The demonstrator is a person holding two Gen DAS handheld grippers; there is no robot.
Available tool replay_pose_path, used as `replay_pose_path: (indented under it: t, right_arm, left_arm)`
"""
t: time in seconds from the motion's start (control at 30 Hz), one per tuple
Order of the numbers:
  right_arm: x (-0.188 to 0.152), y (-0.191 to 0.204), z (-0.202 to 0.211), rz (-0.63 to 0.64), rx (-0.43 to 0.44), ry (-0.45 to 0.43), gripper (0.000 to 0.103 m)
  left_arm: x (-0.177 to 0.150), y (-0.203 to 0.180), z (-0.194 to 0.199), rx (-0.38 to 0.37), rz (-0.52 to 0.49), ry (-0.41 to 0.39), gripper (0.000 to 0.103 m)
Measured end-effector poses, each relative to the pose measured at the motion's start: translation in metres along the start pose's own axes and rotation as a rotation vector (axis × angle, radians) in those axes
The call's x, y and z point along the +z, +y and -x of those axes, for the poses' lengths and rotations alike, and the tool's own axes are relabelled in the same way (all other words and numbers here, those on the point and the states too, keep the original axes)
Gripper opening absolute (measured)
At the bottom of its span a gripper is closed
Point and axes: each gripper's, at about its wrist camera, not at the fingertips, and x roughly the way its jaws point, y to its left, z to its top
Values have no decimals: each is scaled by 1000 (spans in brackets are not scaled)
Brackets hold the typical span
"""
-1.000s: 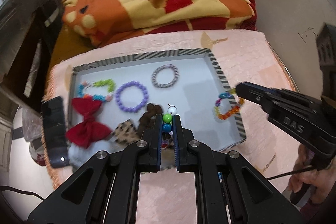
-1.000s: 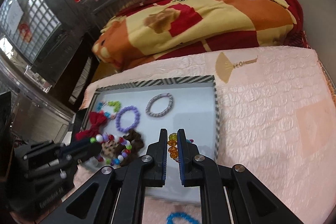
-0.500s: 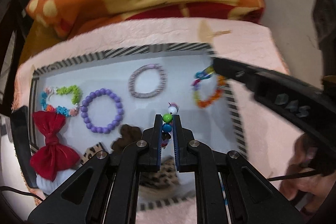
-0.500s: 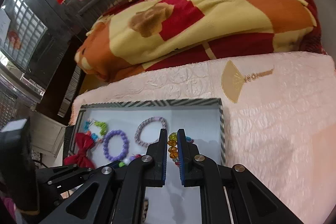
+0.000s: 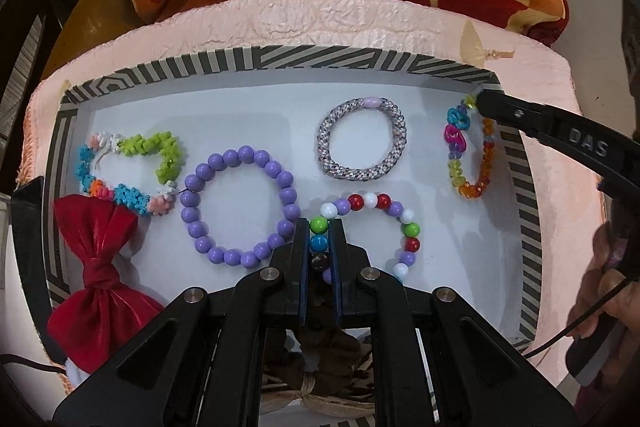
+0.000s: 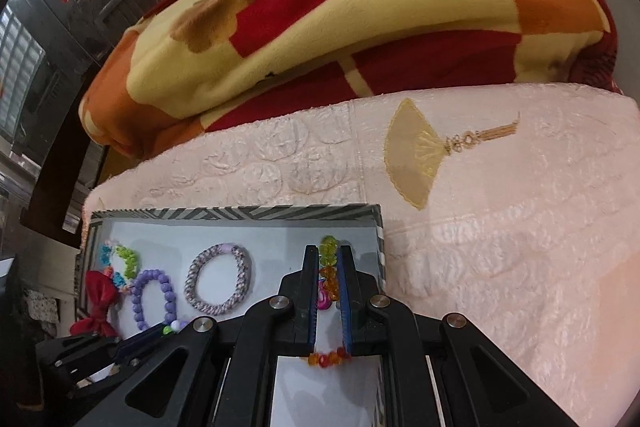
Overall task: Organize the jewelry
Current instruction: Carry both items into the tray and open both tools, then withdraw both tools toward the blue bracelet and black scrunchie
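Striped-rim tray (image 5: 280,61) with white floor holds the jewelry. Multicolour flower-bead bracelet (image 5: 132,173) lies flat near the tray's left edge. Purple bead bracelet (image 5: 239,213) lies flat just right of it, touching it. Grey woven bracelet (image 5: 362,139) with one pale pink bead lies flat toward the far edge, right of centre. Round-bead bracelet (image 5: 372,227) in red, white, purple, green and blue lies below the woven one, its left side pinched between the left gripper (image 5: 320,227) fingers. Translucent multicolour bracelet (image 5: 470,151) sits along the right edge by the far right corner, gripped at its far end by the right gripper (image 6: 329,253).
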Motion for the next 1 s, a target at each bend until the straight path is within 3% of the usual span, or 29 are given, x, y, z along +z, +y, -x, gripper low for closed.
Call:
replay_pose_path:
  t: [0.27, 0.37, 0.57, 0.63, 0.8, 1.0]
  right_arm:
    - [1, -3, -9, -4, 4, 10, 9]
    - [-2, 0, 2, 12, 7, -15, 15]
    - [-11, -1, 27, 6, 46, -54, 22]
    - [-17, -1, 39, -2, 66, -70, 22]
    - [-35, 7, 65, 5, 65, -95, 34]
    - [-62, 8, 94, -2, 78, -119, 35]
  left_arm:
    - [-1, -9, -3, 31, 1, -7, 8]
    - [0, -11, -4, 43, 5, -9, 10]
    - [-6, -18, 3, 37, 4, -17, 37]
    - [-9, -21, 8, 35, -1, -25, 42]
    - [-19, -30, 24, 46, -14, -61, 47]
    - [-31, -30, 39, 78, -28, -96, 49]
